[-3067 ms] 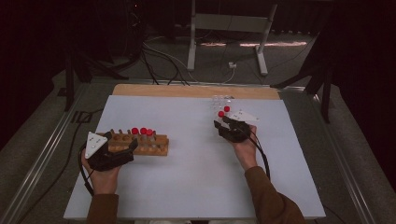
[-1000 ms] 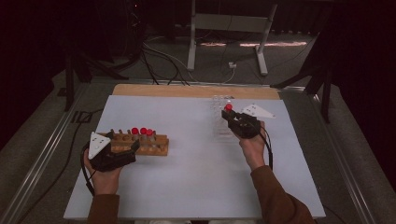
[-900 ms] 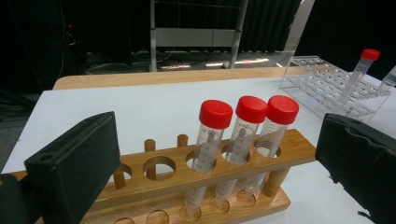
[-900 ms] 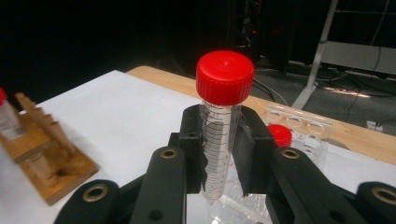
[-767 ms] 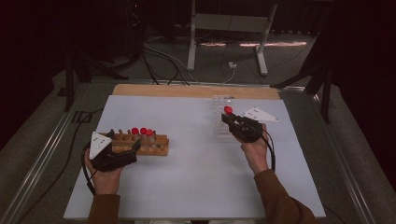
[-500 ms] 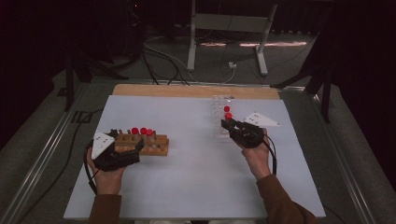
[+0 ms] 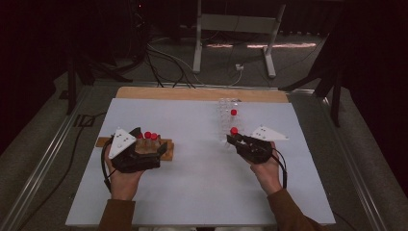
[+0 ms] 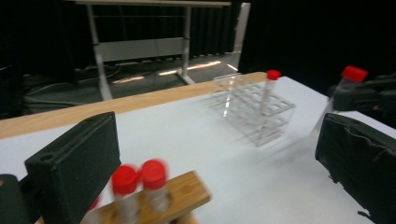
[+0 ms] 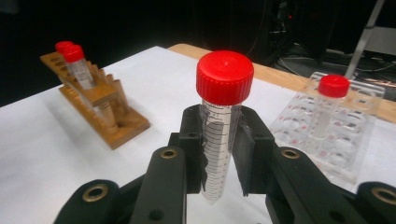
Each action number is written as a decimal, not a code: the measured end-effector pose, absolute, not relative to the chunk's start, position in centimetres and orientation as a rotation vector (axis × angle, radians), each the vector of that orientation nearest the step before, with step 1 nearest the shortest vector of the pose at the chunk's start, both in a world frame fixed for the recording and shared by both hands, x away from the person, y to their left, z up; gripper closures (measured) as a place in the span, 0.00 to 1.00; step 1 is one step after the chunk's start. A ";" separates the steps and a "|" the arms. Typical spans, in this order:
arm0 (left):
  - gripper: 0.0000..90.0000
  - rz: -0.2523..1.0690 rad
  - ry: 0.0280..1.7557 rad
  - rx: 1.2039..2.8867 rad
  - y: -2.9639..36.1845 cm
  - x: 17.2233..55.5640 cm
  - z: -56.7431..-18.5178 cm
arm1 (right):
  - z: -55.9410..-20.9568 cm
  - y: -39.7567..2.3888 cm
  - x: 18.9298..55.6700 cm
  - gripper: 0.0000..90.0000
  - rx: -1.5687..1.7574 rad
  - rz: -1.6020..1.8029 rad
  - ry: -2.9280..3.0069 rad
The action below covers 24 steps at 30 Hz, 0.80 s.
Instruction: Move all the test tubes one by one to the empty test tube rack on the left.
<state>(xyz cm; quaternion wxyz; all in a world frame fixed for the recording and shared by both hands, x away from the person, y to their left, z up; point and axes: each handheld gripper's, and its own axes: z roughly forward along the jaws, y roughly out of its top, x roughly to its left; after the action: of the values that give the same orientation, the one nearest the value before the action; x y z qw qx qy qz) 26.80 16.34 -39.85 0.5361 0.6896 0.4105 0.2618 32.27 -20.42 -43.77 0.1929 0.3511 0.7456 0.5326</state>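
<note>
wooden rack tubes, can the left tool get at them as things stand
Probably yes: the left tool stands open right at the wooden rack, with the red-capped tubes just off its jaws and nothing between them.

On the table [image 7: 192, 192], the wooden rack [image 7: 163, 148] with tubes [image 7: 150, 137] stands left, the clear rack [image 7: 227, 111] right and farther back, one tube [image 7: 233, 113] in it. Another tube [image 9: 219, 126] sits upright just before the clear rack.

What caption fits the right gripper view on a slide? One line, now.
Right gripper shut on a red-capped tube, clear rack at the right, wooden rack at the left.
</note>
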 end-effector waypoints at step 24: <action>0.05 0.460 0.847 1.754 8.3 28.5 -40.0 | -44.9 -19.4 30.2 0.83 0.932 1.496 2.170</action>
<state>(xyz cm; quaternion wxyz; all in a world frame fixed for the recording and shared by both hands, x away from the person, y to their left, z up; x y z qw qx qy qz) 28.50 8.34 -40.04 0.5397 0.7377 0.3564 0.1937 30.24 -19.42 -44.90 0.1721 0.3284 0.7646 0.5271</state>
